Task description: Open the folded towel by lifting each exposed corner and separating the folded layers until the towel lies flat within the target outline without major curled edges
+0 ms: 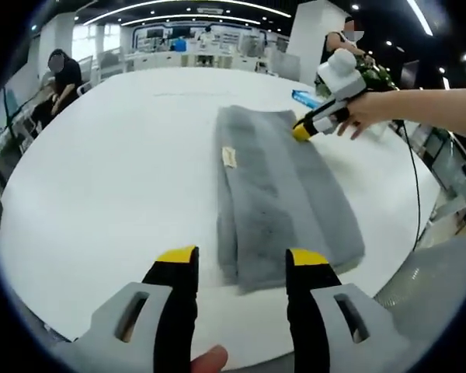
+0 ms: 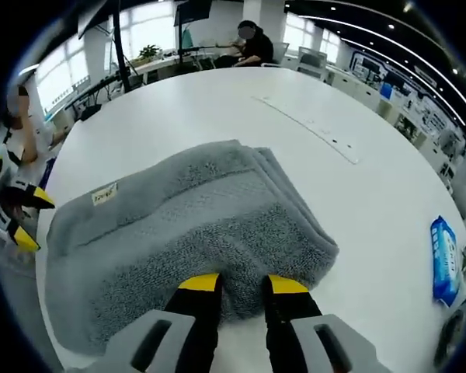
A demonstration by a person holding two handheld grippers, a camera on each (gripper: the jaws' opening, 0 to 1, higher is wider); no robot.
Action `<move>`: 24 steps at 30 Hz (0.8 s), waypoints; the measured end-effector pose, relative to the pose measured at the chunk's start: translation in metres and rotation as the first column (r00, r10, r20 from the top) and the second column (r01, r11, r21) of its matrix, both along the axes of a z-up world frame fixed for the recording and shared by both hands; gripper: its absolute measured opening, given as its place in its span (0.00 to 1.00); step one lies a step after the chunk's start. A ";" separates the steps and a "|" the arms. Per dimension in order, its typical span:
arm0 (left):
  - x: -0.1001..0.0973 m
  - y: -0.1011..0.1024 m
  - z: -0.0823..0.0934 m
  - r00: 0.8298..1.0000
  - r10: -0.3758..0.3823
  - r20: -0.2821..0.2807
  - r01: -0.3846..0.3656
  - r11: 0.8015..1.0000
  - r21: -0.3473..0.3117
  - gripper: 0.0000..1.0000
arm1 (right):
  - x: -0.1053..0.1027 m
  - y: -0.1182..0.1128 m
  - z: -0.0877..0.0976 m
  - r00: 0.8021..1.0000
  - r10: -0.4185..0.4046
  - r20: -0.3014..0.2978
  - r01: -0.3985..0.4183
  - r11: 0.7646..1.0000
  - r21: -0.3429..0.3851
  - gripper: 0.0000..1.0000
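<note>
Folded grey towel is lying on the white table. Left gripper is hovering open near its end — gripping nothing. Right gripper is touching the towel's edge, jaws narrowly apart — grip cannot be told.

An open-plan office: long white desks, ceiling light strips and seated people beyond the white bench.

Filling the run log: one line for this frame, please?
towel: grey, still folded, on white table | right gripper: open, at towel edge | left gripper: open, short of towel's near end | blue pack: beside
</note>
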State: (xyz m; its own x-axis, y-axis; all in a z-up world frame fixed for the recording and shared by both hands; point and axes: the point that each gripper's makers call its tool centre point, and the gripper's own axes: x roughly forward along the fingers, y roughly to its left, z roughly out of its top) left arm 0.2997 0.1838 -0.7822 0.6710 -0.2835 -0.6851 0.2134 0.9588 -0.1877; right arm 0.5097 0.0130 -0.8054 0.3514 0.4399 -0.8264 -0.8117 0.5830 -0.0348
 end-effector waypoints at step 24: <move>-0.004 -0.007 -0.018 0.995 0.008 -0.099 -0.015 0.998 -0.062 0.31 | -0.010 0.010 0.048 0.991 -0.126 0.049 0.113 0.970 0.216 0.21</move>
State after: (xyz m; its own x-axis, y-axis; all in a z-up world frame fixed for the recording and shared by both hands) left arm 0.2957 0.1769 -0.8004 0.6049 -0.3202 -0.7291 0.1800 0.9469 -0.2664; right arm 0.4999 0.0225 -0.7574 0.4594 0.5545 -0.6939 -0.7360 0.6749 0.0521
